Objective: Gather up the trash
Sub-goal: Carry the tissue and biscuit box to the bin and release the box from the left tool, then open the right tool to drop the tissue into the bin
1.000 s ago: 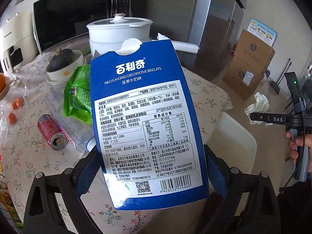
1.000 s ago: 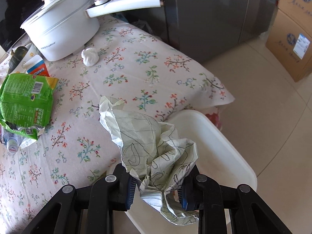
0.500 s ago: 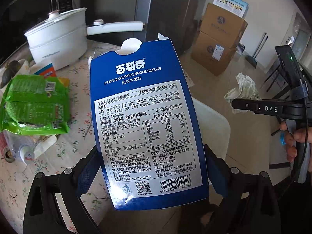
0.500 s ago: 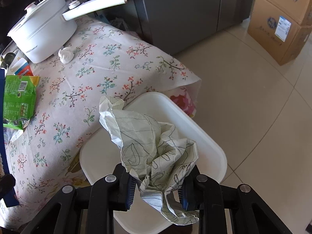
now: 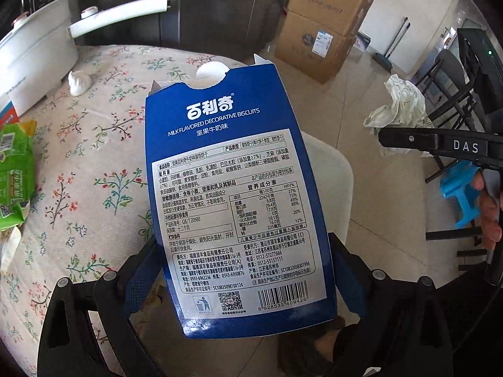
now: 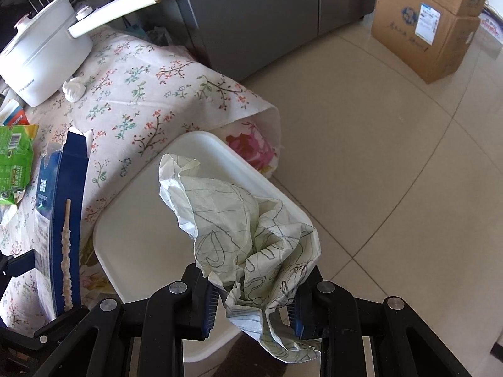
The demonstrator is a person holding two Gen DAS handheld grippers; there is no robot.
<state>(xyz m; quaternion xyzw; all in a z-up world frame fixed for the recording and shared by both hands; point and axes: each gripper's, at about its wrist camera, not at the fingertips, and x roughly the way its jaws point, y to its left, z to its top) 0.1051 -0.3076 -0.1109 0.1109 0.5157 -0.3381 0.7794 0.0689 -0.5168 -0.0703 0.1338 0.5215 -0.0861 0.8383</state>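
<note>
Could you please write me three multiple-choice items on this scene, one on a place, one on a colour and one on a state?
1. Where is the white bin?
A. on the table
B. beside the floral-clothed table's edge, below the right gripper
C. on top of the cardboard boxes

2. What colour is the biscuit box in the left gripper?
A. blue
B. red
C. yellow

3. What state is the right gripper in?
A. open and empty
B. shut on a can
C. shut on the crumpled paper

Answers: 1 B, as the right wrist view shows the bin against the table edge under the gripper. 2 A, as the box's printed face is blue with a white label. 3 C, as the fingers pinch the paper from both sides.
</note>
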